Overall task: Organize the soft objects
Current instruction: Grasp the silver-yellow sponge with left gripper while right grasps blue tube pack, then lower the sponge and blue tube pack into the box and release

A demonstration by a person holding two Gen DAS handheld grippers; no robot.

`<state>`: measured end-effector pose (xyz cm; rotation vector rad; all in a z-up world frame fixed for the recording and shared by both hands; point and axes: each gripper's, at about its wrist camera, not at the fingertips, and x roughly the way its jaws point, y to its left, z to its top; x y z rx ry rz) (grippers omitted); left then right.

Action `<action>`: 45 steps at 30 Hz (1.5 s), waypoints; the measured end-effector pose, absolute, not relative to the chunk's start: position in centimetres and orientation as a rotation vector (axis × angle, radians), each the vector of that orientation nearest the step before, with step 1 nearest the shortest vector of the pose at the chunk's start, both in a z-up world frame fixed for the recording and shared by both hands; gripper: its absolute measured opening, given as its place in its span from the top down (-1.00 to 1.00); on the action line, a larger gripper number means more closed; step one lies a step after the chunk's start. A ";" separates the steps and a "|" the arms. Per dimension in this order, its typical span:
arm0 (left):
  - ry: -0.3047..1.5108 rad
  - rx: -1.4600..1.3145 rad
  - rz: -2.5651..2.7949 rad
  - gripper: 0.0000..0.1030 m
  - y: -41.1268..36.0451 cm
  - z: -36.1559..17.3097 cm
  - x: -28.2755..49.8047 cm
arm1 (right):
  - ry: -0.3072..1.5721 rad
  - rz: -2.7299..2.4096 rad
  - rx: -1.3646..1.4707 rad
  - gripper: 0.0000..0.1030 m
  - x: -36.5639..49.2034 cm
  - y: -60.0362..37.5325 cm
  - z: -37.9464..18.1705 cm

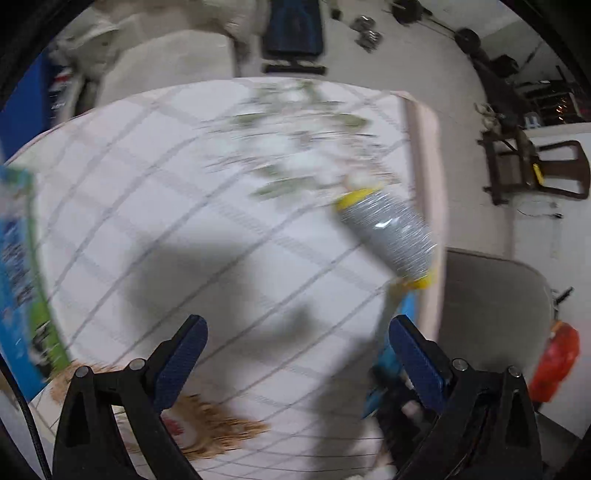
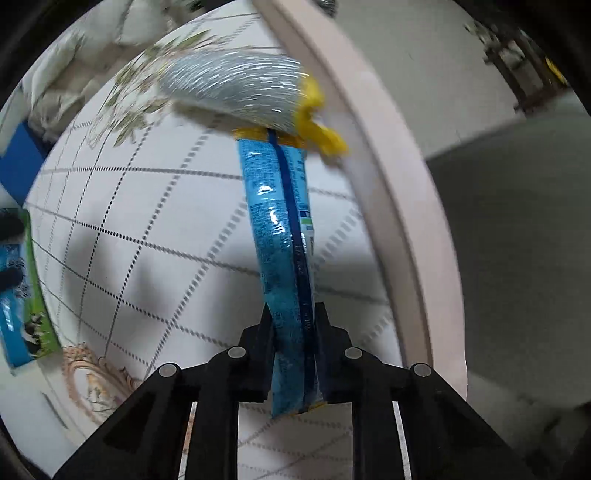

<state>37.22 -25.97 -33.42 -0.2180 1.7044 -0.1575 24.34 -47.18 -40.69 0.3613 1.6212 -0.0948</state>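
Observation:
My right gripper [image 2: 294,325] is shut on a long blue soft packet [image 2: 281,236] and holds it above the table, pointing away from me. A grey soft pack with yellow ends [image 2: 236,86] lies at the packet's far tip near the table's right edge; it also shows in the left wrist view [image 1: 388,234]. My left gripper [image 1: 297,338] is open and empty above the white checked tablecloth [image 1: 184,221]. A blue and green packet [image 1: 18,280] lies at the table's left edge, also in the right wrist view [image 2: 22,291].
The pink table rim [image 2: 399,206] runs along the right. Beyond it are a grey chair seat [image 1: 491,306], a red object [image 1: 554,362] and a dark wooden chair [image 1: 535,170]. Weights and a bench [image 1: 293,33] stand on the far floor.

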 end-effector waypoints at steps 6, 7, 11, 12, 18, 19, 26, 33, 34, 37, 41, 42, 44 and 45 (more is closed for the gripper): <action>1.848 -0.278 -0.196 -0.96 -32.2 -37.9 41.6 | 1.594 -0.168 0.496 0.62 21.9 -52.4 -40.1; 1.866 -0.282 -0.183 -0.96 -32.8 -38.6 42.0 | 1.585 -0.188 0.512 0.62 21.7 -53.4 -40.0; 1.918 -0.277 -0.129 -0.96 -34.5 -41.1 43.0 | 1.567 -0.224 0.542 0.62 22.5 -55.0 -39.1; 1.923 -0.264 -0.117 -0.96 -34.9 -41.5 43.0 | 1.561 -0.232 0.544 0.62 22.2 -55.0 -39.1; 1.870 -0.067 -0.083 -0.39 -36.7 -41.2 43.5 | 1.544 -0.258 0.536 0.62 24.0 -55.1 -38.5; 1.845 -0.016 -0.085 -0.28 -36.9 -40.8 43.4 | 1.542 -0.257 0.535 0.62 24.0 -55.2 -38.4; 1.707 0.156 -0.121 -0.06 -35.0 -38.1 40.8 | 1.530 -0.230 0.485 0.62 25.0 -52.4 -37.6; 1.539 0.121 -0.185 -0.05 -29.8 -30.5 35.7 | 1.495 -0.142 0.412 0.64 25.2 -47.8 -34.0; 1.507 0.107 -0.189 -0.05 -28.3 -28.8 34.6 | 1.488 -0.120 0.403 0.64 25.2 -46.8 -33.2; 1.436 0.068 -0.194 -0.05 -23.8 -24.7 31.9 | 1.461 -0.043 0.384 0.64 24.8 -42.9 -30.4; 1.378 0.011 -0.171 -0.05 -16.8 -21.7 29.4 | 1.428 0.071 0.373 0.64 24.3 -37.4 -26.9; 1.370 0.004 -0.158 -0.06 -15.0 -21.0 28.7 | 1.423 0.103 0.373 0.64 24.2 -35.8 -26.0; 1.367 -0.016 -0.123 -0.05 -10.6 -19.9 27.4 | 1.412 0.169 0.364 0.64 23.8 -31.9 -24.2; 1.366 -0.029 -0.101 -0.05 -8.2 -19.5 26.7 | 1.405 0.203 0.354 0.64 23.5 -30.0 -23.4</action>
